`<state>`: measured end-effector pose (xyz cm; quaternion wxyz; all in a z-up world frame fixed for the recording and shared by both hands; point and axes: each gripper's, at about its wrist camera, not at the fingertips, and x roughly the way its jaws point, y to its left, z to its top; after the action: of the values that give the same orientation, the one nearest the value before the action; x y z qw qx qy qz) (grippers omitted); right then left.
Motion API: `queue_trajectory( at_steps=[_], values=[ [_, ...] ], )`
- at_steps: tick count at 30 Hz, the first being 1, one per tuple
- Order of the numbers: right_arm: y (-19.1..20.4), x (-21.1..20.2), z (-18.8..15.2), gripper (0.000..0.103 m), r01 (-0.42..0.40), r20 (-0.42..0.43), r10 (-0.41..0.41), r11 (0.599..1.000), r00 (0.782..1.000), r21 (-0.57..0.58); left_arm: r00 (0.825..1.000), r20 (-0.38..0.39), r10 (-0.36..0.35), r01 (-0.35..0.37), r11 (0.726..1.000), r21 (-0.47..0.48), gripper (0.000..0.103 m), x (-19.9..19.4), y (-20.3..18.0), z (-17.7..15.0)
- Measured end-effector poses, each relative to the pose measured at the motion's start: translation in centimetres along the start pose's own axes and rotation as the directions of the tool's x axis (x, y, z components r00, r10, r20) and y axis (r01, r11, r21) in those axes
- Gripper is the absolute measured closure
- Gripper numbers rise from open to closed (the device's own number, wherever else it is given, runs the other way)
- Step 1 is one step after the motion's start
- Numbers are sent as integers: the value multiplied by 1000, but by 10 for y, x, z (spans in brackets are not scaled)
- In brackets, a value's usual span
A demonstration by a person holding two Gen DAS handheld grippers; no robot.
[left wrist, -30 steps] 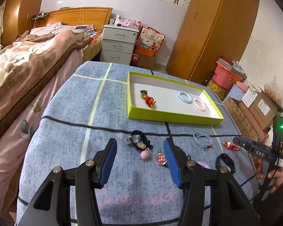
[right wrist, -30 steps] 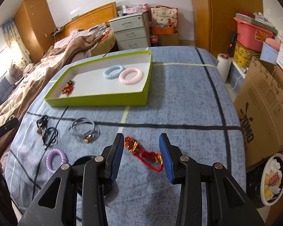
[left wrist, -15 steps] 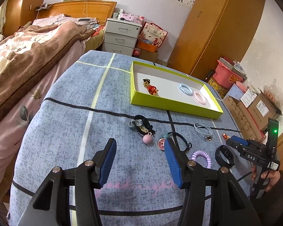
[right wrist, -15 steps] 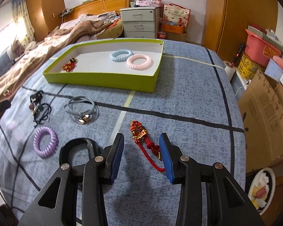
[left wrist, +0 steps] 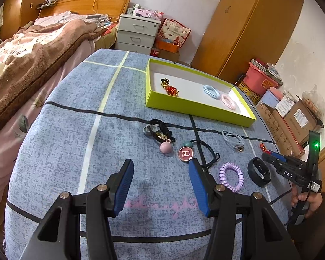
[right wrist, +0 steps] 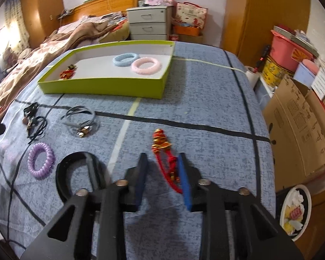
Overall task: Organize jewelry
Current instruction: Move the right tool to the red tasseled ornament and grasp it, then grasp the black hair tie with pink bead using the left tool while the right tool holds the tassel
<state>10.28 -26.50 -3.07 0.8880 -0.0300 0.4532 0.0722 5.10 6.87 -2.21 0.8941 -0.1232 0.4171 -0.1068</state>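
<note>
so far, three pieces are seen inside the green tray (right wrist: 101,86), which sits toward the far edge of the counter (right wrist: 205,99): a red and gold charm (right wrist: 67,72) near its left end, and a blue coil ring (right wrist: 125,59) touching a pink coil ring (right wrist: 146,65) toward its right end. the task is judged to be under halfway done, since more pieces lie loose on the counter than in the tray.

the piece in hand is the red cord charm (right wrist: 165,158), lying on the cloth near the counter's near right part, its gold ornament pointing toward the tray. the right tongs (right wrist: 162,177) are closing around its cord end; the cord is between the blue pads, but pressing contact is not yet shown.

left to be gathered along the near edge are a lilac coil ring (right wrist: 41,160), a black band (right wrist: 75,173), a grey hair tie with a metal bead (right wrist: 81,119), and, nearer the counter's left side, a black tangle of cords (left wrist: 160,130) with a pink ball (left wrist: 166,147), a round pink disc (left wrist: 186,154) and a small teal bead (left wrist: 187,144).

the left tongs (left wrist: 160,186) are held wide over bare cloth near the near edge, with nothing between them.

much is hard to read: the right view is motion-blurred around the pads, so contact with the cord cannot be settled. the near part of the black band is hidden behind the right tongs' frame. how many separate items make up the black tangle cannot be told.
</note>
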Motion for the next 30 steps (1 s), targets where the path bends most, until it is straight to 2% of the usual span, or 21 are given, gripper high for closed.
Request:
queue_trajectory(
  at_steps=[3, 9, 19, 30],
  values=[
    [-6, -1, 0, 92, 6, 4, -6, 1000, 1000, 28, 1000, -6, 3, -3, 1000, -3, 48, 3, 1, 0],
    [-7, -9, -2, 93, 32, 38, -34, 998, 999, 54, 1000, -15, 1, -1, 1000, 3, 48, 9, 0, 4],
    [5, -30, -4, 93, -11, 92, 3, 996, 996, 93, 999, -29, 35, -34, 999, 27, 48, 30, -9, 21],
    [20, -28, 5, 93, -58, 93, 50, 995, 994, 76, 995, -50, 84, -83, 996, 22, 48, 57, -8, 31]
  ],
)
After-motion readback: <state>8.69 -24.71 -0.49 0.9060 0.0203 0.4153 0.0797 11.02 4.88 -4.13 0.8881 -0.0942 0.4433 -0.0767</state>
